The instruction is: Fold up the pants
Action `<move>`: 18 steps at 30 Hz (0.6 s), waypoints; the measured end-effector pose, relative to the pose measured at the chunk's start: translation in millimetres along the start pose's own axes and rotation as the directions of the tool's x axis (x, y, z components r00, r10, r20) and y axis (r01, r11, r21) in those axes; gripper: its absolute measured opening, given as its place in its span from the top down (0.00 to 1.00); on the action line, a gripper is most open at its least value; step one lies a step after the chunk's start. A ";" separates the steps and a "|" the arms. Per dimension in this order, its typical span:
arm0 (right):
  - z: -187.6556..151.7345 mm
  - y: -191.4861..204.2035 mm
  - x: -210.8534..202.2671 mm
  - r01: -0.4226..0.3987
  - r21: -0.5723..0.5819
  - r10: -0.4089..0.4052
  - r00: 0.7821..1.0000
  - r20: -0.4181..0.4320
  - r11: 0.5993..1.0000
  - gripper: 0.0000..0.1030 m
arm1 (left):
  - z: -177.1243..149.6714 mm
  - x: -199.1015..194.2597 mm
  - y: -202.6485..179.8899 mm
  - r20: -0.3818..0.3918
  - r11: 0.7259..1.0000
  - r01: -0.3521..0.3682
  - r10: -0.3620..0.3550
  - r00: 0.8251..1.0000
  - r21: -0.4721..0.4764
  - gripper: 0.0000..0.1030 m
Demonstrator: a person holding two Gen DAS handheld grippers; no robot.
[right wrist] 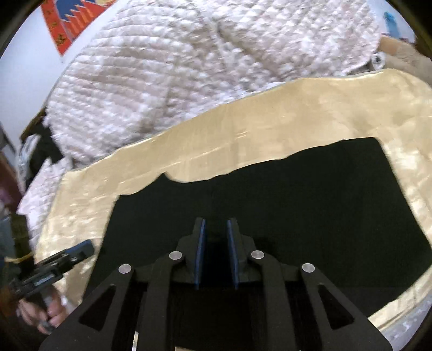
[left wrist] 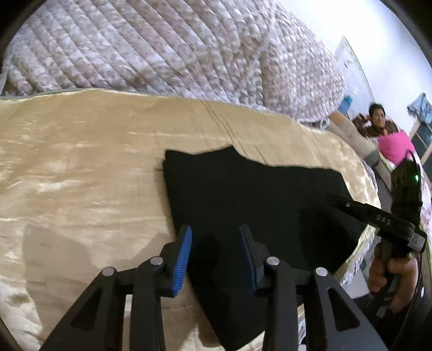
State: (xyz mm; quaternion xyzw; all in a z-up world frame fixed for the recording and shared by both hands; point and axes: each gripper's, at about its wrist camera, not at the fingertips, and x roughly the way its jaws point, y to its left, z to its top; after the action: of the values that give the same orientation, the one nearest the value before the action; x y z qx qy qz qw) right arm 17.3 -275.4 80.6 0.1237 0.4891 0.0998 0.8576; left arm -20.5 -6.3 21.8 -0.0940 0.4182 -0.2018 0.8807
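Black pants (left wrist: 251, 194) lie flat on a shiny beige sheet (left wrist: 81, 172); they also fill the lower middle of the right wrist view (right wrist: 270, 205). My left gripper (left wrist: 216, 232) is open and empty, its blue pads over the pants' near left edge. My right gripper (right wrist: 216, 226) is open with a narrower gap and holds nothing, hovering over the middle of the pants. The right gripper also shows at the right of the left wrist view (left wrist: 334, 198), and the left gripper shows at the lower left of the right wrist view (right wrist: 83, 247).
A quilted pale bedspread (left wrist: 162, 48) is bunched behind the beige sheet (right wrist: 270, 129). A person in pink (left wrist: 388, 135) reclines at the far right. A red patterned hanging (right wrist: 70, 19) is on the wall. The bed's edge runs along the right.
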 end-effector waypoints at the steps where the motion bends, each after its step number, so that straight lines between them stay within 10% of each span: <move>1: -3.0 2.6 6.6 -0.006 -0.017 0.005 0.999 -0.035 1.000 0.84 | -2.4 3.0 -3.0 -0.013 1.000 0.006 -0.006 1.000 0.012 0.63; 3: -11.1 6.3 27.8 0.008 -0.051 -0.015 0.989 -0.144 0.999 0.84 | -8.1 10.0 -10.4 -0.042 0.999 0.012 -0.010 0.999 0.051 0.63; 18: -9.6 16.8 10.5 0.141 -0.140 -0.147 0.989 -0.030 0.980 0.84 | -16.7 6.7 -24.5 -0.073 0.990 -0.038 0.048 0.996 0.133 0.62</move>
State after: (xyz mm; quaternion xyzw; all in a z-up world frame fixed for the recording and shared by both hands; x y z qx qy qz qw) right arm 13.4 -255.2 72.6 0.0267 0.5057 0.0734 0.8592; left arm -36.4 -31.2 14.7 -0.0189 0.4389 -0.2135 0.8726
